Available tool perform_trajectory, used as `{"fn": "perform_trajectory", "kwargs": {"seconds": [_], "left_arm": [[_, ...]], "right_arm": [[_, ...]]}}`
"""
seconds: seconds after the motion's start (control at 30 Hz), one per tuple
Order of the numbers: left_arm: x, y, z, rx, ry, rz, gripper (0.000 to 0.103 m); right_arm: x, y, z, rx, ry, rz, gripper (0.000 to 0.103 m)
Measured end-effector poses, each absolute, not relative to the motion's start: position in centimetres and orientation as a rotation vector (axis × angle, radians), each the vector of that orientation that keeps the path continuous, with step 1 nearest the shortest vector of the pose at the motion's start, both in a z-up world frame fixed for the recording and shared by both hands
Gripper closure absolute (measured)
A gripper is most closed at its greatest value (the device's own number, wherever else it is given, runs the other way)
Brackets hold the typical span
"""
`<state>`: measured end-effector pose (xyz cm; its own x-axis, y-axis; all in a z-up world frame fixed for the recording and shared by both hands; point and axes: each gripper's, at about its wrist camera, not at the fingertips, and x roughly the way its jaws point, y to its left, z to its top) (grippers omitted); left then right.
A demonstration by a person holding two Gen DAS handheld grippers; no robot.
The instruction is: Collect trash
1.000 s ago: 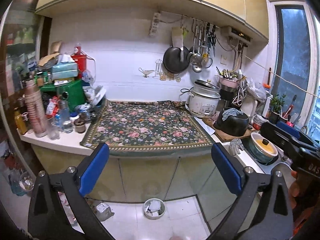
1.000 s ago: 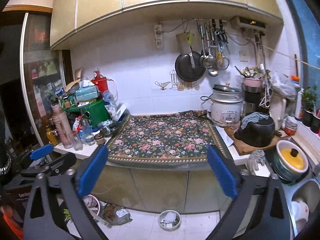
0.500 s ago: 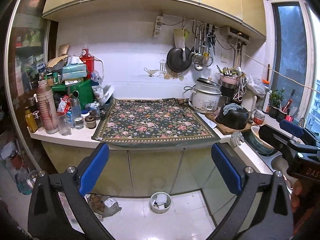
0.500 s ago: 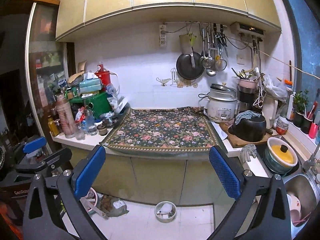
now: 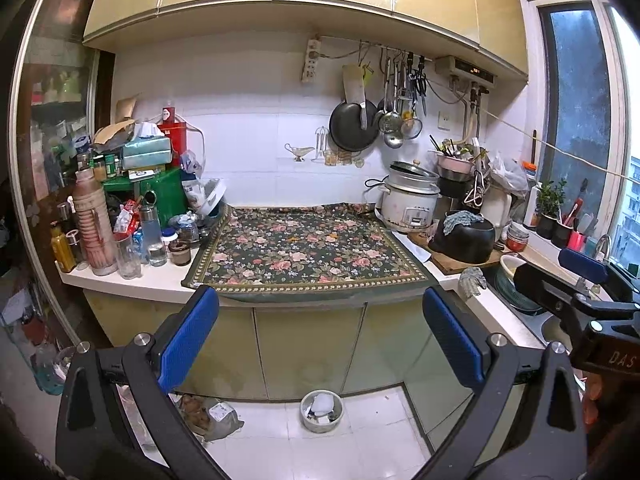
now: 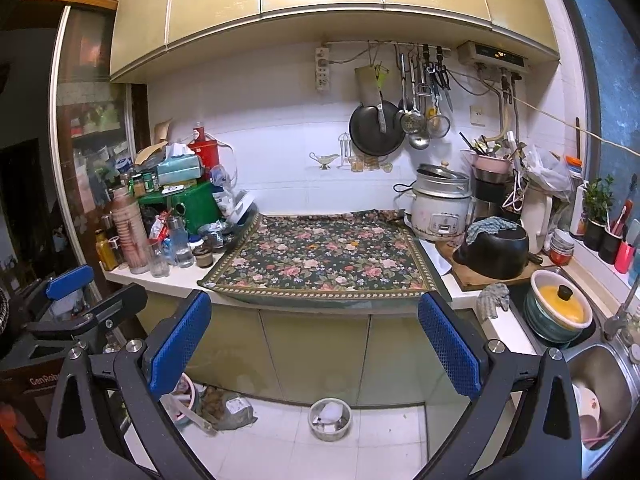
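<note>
Both my grippers are held up w/ jaws spread wide, nothing between the blue pads. Left gripper (image 5: 320,336) faces the cabinet doors (image 5: 308,344) under the counter; right gripper (image 6: 314,340) faces about the same spot. From the left cam I see the right gripper off to my right, out over the sink side; from the right cam the left one sits low at my left.

Trash: small round bin (image 5: 322,411) on the white tile floor, below and just ahead of the left gripper, roughly centred between its fingers, w/ white crumpled stuff inside. Same bin (image 6: 329,418) shows under the right gripper, also approx. mid-gap. Neither gripper touches it. Left of the bin, by the cabinet base, lies a grey crumpled bag (image 5: 212,416) w/ brownish contents; can't tell what's in it.

Beyond the fingertips, straight ahead: flowered cloth (image 5: 304,252) spread flat on the counter. Ahead-left: cluttered pile of bottles, jars, a green box (image 5: 160,196), a tissue box on top. Ahead-right: rice cooker (image 5: 408,208), then a black pot (image 5: 464,240) on a wood board w/ a rag on it. Far right of the right gripper: yellow-lidded pot (image 6: 560,304) beside the sink (image 6: 608,364).
</note>
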<state>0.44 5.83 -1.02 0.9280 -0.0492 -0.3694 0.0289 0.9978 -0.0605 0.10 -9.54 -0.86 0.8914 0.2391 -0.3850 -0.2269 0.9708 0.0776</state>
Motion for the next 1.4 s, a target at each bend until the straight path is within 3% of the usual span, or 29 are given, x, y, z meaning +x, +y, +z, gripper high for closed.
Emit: {"fn": "perform_trajectory", "kwargs": {"seconds": [1.4], "left_arm": [[0.3, 6.1, 0.3, -0.074, 0.334, -0.079, 0.001]], "right_arm": [[-0.4, -10.0, -0.1, 0.071, 0.402, 0.216, 0.000]]}}
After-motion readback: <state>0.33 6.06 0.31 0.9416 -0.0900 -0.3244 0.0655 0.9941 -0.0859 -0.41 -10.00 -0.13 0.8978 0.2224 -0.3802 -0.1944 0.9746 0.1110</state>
